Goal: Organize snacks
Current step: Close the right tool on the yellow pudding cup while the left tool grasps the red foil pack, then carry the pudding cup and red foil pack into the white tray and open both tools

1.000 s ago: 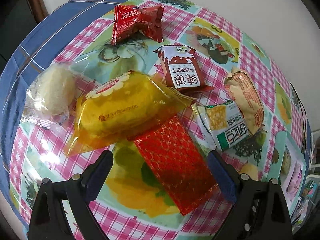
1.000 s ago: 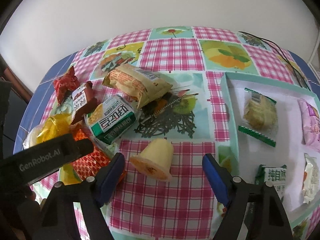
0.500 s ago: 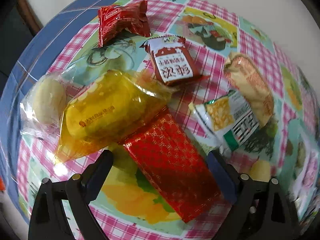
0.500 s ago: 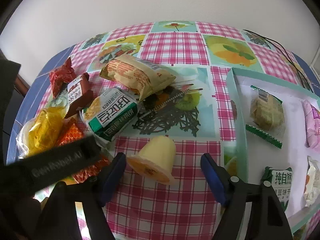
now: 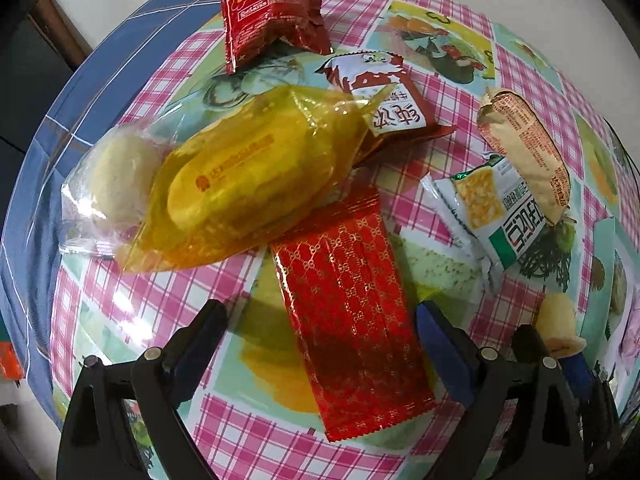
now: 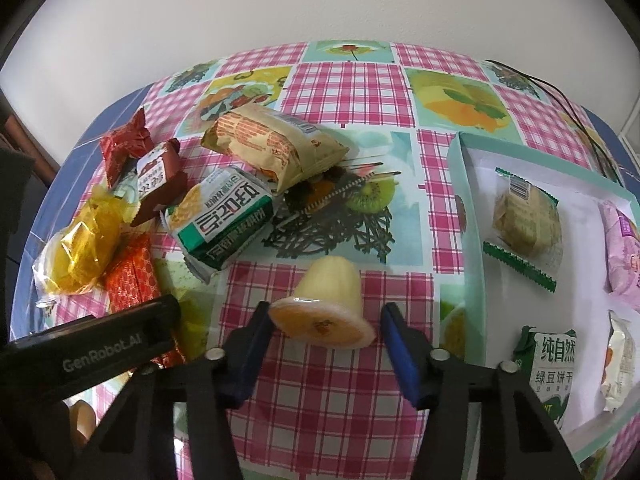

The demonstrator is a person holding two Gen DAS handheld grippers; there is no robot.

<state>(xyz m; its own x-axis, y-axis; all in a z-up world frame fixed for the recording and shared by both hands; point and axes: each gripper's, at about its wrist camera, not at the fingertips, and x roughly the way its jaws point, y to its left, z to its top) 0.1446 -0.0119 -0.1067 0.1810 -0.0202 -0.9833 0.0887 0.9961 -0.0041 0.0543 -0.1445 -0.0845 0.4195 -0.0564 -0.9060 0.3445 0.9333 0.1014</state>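
Observation:
My left gripper (image 5: 320, 332) is open, its fingers on either side of a flat red foil packet (image 5: 352, 304) on the tablecloth. A yellow wrapped cake (image 5: 244, 180) overlaps the packet's far end. My right gripper (image 6: 326, 332) is open around a yellow jelly cup (image 6: 326, 304) lying on its side, pads close to it but apart. The cup also shows in the left wrist view (image 5: 558, 326). To the right lies a teal-rimmed white tray (image 6: 466, 216) holding several wrapped snacks.
Loose snacks lie on the checked cloth: a clear-wrapped bun (image 5: 120, 180), a red packet (image 5: 272, 16), a brown packet (image 5: 392, 108), a green-white packet (image 6: 224, 216), a tan packet (image 6: 272, 144). A black cable (image 6: 576, 116) runs far right. The left gripper's body (image 6: 100, 348) is beside my right gripper.
Both grippers moved forward and lower. The red packet now sits further between the left fingers. The right fingers narrowed around the jelly cup.

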